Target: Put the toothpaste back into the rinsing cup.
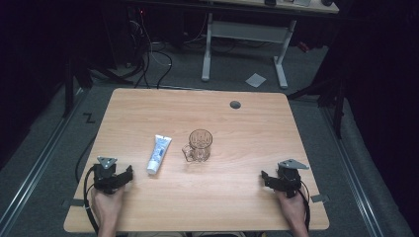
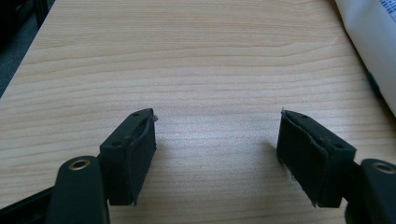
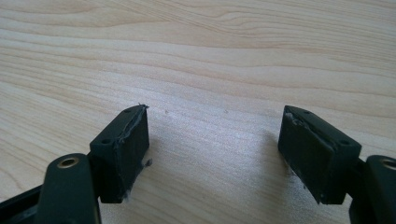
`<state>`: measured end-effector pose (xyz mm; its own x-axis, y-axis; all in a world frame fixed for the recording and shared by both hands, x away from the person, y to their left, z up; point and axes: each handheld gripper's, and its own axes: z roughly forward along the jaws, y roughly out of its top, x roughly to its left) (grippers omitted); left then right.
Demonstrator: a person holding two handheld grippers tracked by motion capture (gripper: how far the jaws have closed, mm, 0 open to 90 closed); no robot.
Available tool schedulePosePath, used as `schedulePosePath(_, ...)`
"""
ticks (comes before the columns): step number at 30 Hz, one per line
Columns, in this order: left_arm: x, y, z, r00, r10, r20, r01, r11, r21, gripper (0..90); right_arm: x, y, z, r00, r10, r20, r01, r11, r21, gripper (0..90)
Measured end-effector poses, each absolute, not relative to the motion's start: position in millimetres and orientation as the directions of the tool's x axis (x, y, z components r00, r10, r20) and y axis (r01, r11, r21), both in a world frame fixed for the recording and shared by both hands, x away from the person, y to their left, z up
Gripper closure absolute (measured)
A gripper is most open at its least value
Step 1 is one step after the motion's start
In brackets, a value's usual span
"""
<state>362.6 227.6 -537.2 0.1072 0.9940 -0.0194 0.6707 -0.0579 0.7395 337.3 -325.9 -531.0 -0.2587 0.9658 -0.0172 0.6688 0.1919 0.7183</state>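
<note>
Centrally, a white squeeze tube with blue print [image 1: 159, 153] lay flat on the pale wooden table [image 1: 237, 197], just left of a clear glass mug with a handle [image 1: 198, 145], apart from it. Lower left, the left gripper [image 1: 129, 174] rested near the tube, jaws wide, holding nothing. Lower right, the right gripper [image 1: 263, 177] sat well apart, jaws likewise wide and empty.
</note>
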Motion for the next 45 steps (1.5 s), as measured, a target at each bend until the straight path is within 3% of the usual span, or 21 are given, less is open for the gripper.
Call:
schedulePosePath(11, 363.6, 228.2, -536.6, 0.120, 0.992, -0.027, 0.675, -0.062, 0.736, 25.7, 337.3, -325.9, -531.0, -0.258, 0.966, -0.017, 0.669, 0.191, 0.718, 24.6)
schedulePosePath(20, 362.8, 231.6, -529.6, 0.130, 0.987, -0.096, 0.664, -0.015, 0.747, 27.4, 337.3, -325.9, -531.0, -0.259, 0.966, -0.017, 0.669, 0.192, 0.718, 24.6)
schedulePosePath(45, 349.3, 201.9, -503.4, 0.300, 0.950, -0.092, 0.658, -0.136, 0.740, 22.9, 337.2, -325.8, -531.0, -0.260, 0.965, -0.016, 0.669, 0.192, 0.718, 24.6)
